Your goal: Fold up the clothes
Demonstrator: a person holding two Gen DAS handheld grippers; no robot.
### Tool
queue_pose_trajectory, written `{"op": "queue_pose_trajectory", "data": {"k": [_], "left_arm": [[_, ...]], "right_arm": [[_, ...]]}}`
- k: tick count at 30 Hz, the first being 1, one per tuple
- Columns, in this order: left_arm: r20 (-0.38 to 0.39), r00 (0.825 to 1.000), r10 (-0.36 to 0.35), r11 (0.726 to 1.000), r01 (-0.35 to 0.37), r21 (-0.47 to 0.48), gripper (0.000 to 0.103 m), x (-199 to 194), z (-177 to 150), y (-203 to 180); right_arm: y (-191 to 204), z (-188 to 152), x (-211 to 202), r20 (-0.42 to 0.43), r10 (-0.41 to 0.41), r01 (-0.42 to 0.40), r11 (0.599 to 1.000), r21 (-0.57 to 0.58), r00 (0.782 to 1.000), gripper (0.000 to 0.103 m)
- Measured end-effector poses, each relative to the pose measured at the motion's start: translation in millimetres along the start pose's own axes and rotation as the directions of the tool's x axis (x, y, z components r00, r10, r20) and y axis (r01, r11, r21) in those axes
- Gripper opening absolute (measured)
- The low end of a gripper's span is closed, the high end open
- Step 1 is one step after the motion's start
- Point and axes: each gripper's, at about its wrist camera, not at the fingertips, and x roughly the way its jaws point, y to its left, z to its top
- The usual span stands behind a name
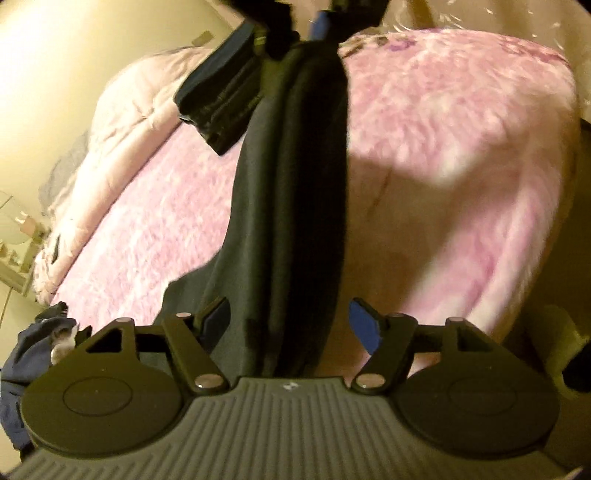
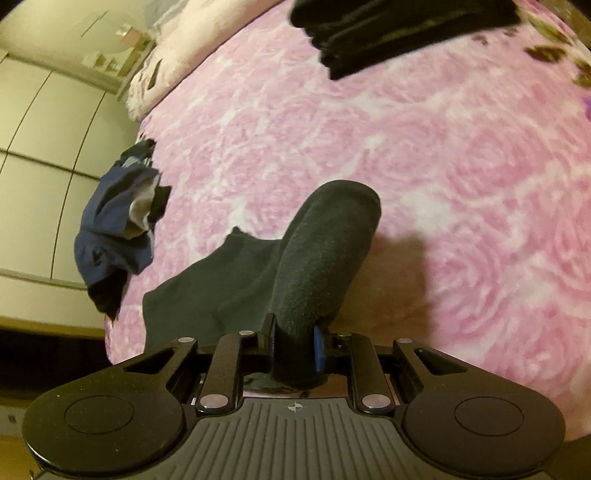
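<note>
Pink rose-patterned bedding (image 2: 424, 155) covers the bed ahead of both our grippers, with pale wardrobe doors (image 2: 40, 192) off to the left of the right one. Our right gripper (image 2: 293, 341) is clamped on a dark grey garment (image 2: 314, 258), which rises between its blue pads; the cloth's lower end is hidden behind the gripper body. Our left gripper (image 1: 291, 325) is spread wide, the same garment (image 1: 291, 221) hanging as a long strip between its fingers, touching neither as far as we can see. Its top is cut off by the frame edge. Farther ahead lies a folded dark stack (image 2: 399, 33), blurred. A crumpled blue garment (image 2: 118, 225) sits left.
</note>
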Motion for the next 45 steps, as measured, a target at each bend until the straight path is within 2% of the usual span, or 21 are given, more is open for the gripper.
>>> {"op": "queue_pose_trajectory", "data": {"k": [3, 4, 7, 8, 10, 13, 15, 19, 22, 26, 27, 28, 29, 30, 35, 37, 40, 41, 43, 44, 45], "left_arm": [[-0.035, 0.997, 0.062, 0.997, -0.064, -0.052, 0.066, 4, 12, -2], [-0.054, 0.996, 0.077, 0.994, -0.081, -0.073, 0.059, 4, 14, 0], [-0.106, 0.988, 0.109, 0.980, -0.125, -0.153, 0.025, 5, 16, 13], [-0.110, 0.987, 0.117, 0.974, -0.135, -0.183, 0.021, 2, 16, 20], [-0.105, 0.986, 0.126, 0.953, -0.150, -0.264, 0.019, -6, 14, 36], [-0.081, 0.988, 0.133, 0.890, -0.155, -0.429, 0.018, -22, 4, 70], [-0.048, 0.990, 0.131, 0.817, -0.136, -0.560, 0.018, -34, -13, 100], [0.024, 0.994, 0.111, 0.664, -0.056, -0.745, 0.018, -52, -60, 158], [0.052, 0.996, 0.077, 0.511, 0.006, -0.860, 0.019, -58, -106, 200], [0.042, 0.998, 0.056, 0.288, 0.024, -0.957, 0.024, -58, -174, 241], [0.032, 0.998, 0.045, 0.233, 0.021, -0.972, 0.024, -56, -192, 248], [0.023, 0.999, 0.024, 0.183, 0.018, -0.983, 0.029, -53, -208, 253], [0.012, 1.000, -0.004, 0.127, 0.013, -0.992, 0.033, -48, -227, 257], [-0.001, 1.000, -0.027, 0.084, 0.001, -0.996, 0.033, -45, -243, 259], [-0.043, 0.997, -0.059, -0.070, -0.047, -0.996, 0.033, -51, -308, 267], [-0.049, 0.998, -0.047, -0.097, -0.053, -0.994, 0.033, -56, -324, 274], [-0.047, 0.999, -0.018, -0.103, -0.048, -0.994, 0.033, -62, -336, 291], [-0.035, 0.999, -0.009, -0.101, -0.035, -0.994, 0.033, -63, -337, 298], [-0.002, 1.000, 0.008, -0.090, -0.001, -0.996, 0.036, -64, -337, 315], [0.009, 1.000, 0.006, -0.074, 0.009, -0.997, 0.039, -65, -335, 322], [0.016, 1.000, 0.001, -0.054, 0.016, -0.998, 0.040, -68, -333, 328]], "right_arm": [[21, 6, -2, -0.021, 0.010, -0.011, 0.998, -0.057, 1.000, 0.017], [28, 8, -3, -0.029, 0.013, -0.015, 0.997, -0.075, 1.000, 0.017], [48, 13, -6, -0.051, 0.021, -0.028, 0.991, -0.131, 0.998, 0.017], [59, 14, -6, -0.052, 0.023, -0.031, 0.986, -0.161, 0.998, 0.017], [89, 13, -7, -0.045, 0.023, -0.033, 0.970, -0.242, 0.999, 0.017], [136, 12, -6, -0.032, 0.023, -0.033, 0.931, -0.363, 0.999, 0.017], [175, 8, 1, -0.018, 0.023, -0.029, 0.897, -0.442, 1.000, 0.017], [256, -9, 33, -0.018, 0.027, -0.032, 0.820, -0.572, 0.999, 0.017], [317, -30, 77, -0.045, 0.017, -0.043, 0.745, -0.666, 0.999, 0.017], [377, -58, 168, -0.116, -0.035, -0.069, 0.629, -0.775, 0.993, 0.018], [382, -66, 194, -0.132, -0.056, -0.071, 0.606, -0.793, 0.990, 0.021], [388, -73, 219, -0.147, -0.078, -0.075, 0.582, -0.810, 0.986, 0.031], [393, -81, 245, -0.161, -0.100, -0.079, 0.558, -0.826, 0.982, 0.051], [391, -83, 258, -0.166, -0.117, -0.075, 0.552, -0.830, 0.979, 0.057], [351, -65, 272, -0.152, -0.172, -0.018, 0.604, -0.797, 0.973, 0.057], [334, -58, 277, -0.148, -0.195, 0.006, 0.623, -0.782, 0.970, 0.057], [302, -42, 273, -0.124, -0.227, 0.060, 0.665, -0.744, 0.966, 0.058], [288, -35, 268, -0.107, -0.243, 0.090, 0.680, -0.728, 0.964, 0.059], [264, -21, 259, -0.080, -0.267, 0.138, 0.703, -0.697, 0.960, 0.071], [255, -15, 254, -0.076, -0.268, 0.144, 0.712, -0.687, 0.960, 0.077], [246, -9, 249, -0.072, -0.268, 0.150, 0.720, -0.677, 0.961, 0.078]]}}
